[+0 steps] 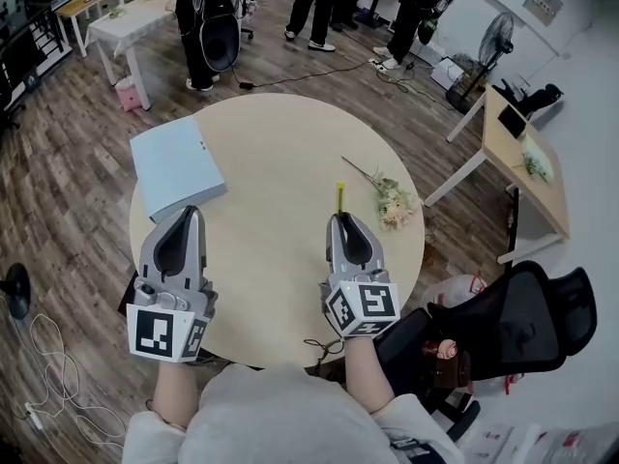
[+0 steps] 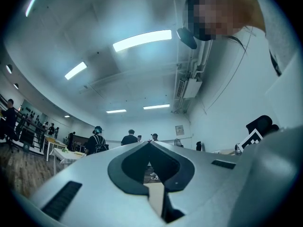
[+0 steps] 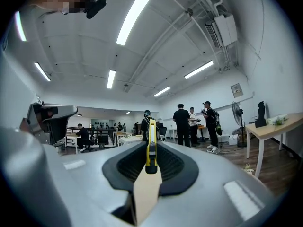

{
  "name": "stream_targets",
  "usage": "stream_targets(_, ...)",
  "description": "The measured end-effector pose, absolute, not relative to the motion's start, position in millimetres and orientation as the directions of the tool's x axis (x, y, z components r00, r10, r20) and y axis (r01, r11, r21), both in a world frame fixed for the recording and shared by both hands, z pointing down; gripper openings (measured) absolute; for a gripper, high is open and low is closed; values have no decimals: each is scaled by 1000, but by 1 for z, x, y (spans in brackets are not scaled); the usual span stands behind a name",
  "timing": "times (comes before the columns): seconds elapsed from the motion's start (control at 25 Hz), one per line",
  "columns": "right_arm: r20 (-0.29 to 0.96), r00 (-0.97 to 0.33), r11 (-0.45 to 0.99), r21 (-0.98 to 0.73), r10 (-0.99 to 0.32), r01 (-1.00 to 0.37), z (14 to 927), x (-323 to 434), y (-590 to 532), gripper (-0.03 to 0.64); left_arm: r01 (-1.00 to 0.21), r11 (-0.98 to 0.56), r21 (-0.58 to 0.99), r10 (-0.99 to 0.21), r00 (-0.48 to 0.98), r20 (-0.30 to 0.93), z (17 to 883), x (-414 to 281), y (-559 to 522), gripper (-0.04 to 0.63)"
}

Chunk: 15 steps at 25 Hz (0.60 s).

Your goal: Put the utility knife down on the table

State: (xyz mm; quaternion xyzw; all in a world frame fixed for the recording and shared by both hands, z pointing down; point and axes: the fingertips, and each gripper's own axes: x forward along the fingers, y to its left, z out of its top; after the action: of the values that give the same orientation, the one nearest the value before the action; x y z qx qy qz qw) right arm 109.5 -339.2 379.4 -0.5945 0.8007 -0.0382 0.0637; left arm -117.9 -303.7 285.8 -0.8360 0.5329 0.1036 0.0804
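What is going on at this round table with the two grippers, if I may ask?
A person holds a gripper in each hand over a round table. The right gripper is shut on a yellow utility knife, which sticks out forward from its jaws and has not been laid down yet. The left gripper is shut and holds nothing. A pale blue folder lies on the table's left side, and a sprig of flowers on its right.

Seen from above: my left tool (image 1: 193, 211) and right tool (image 1: 340, 217) are held side by side over the near half of the round desk (image 1: 280, 143). A yellow utility knife (image 1: 339, 196) projects forward from the right tool's closed tip. A pale blue folder (image 1: 176, 167) lies at the desk's far left, and a flower sprig (image 1: 392, 201) lies just right of the knife.
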Motion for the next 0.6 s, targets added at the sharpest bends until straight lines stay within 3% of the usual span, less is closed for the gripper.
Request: stream_targets(0.6,222,-293,268,-137,-930,-954,485,79,-391,74,-910,-410,56,-901,395,-177,329,-147,-343,8)
